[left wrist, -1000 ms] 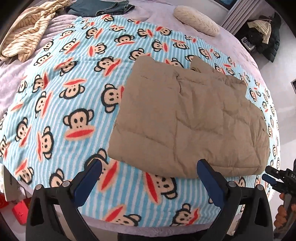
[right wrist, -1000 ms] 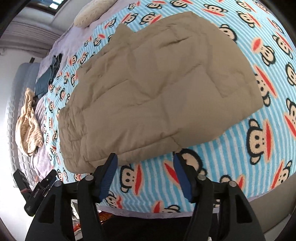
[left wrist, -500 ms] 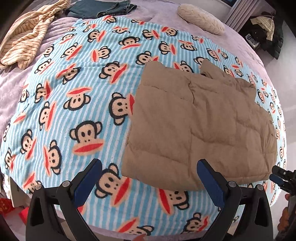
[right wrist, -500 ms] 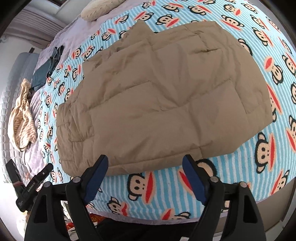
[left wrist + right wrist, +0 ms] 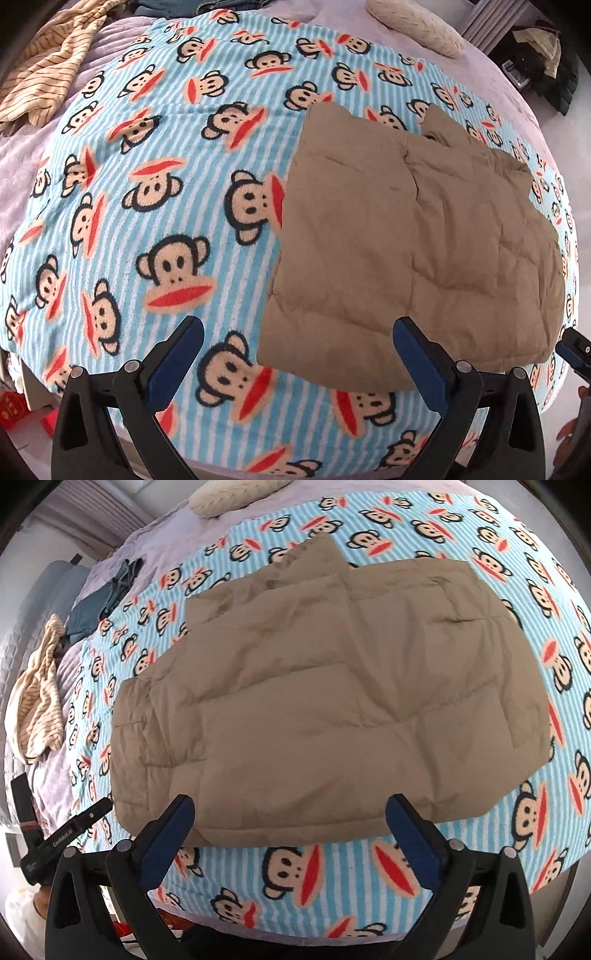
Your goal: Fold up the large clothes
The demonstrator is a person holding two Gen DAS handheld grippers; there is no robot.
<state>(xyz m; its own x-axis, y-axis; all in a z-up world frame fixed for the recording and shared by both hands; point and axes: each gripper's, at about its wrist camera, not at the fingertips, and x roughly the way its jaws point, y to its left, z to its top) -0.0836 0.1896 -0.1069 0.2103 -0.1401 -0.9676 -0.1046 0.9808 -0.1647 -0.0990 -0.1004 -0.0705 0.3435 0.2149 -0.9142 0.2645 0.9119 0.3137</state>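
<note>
A fleecy blue-striped monkey-print blanket (image 5: 155, 155) covers the bed over a lilac sheet (image 5: 22, 147). A folded tan quilted puffer jacket (image 5: 332, 701) lies flat at its centre. The left gripper (image 5: 299, 354) gapes empty at six o'clock; the right gripper (image 5: 290, 830) has just spread wide, empty.

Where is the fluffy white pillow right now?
The pillow lies at the far end of the bed, on the purple sheet just past the monkey blanket. In the left wrist view it sits top right, beyond the tan jacket.
</note>
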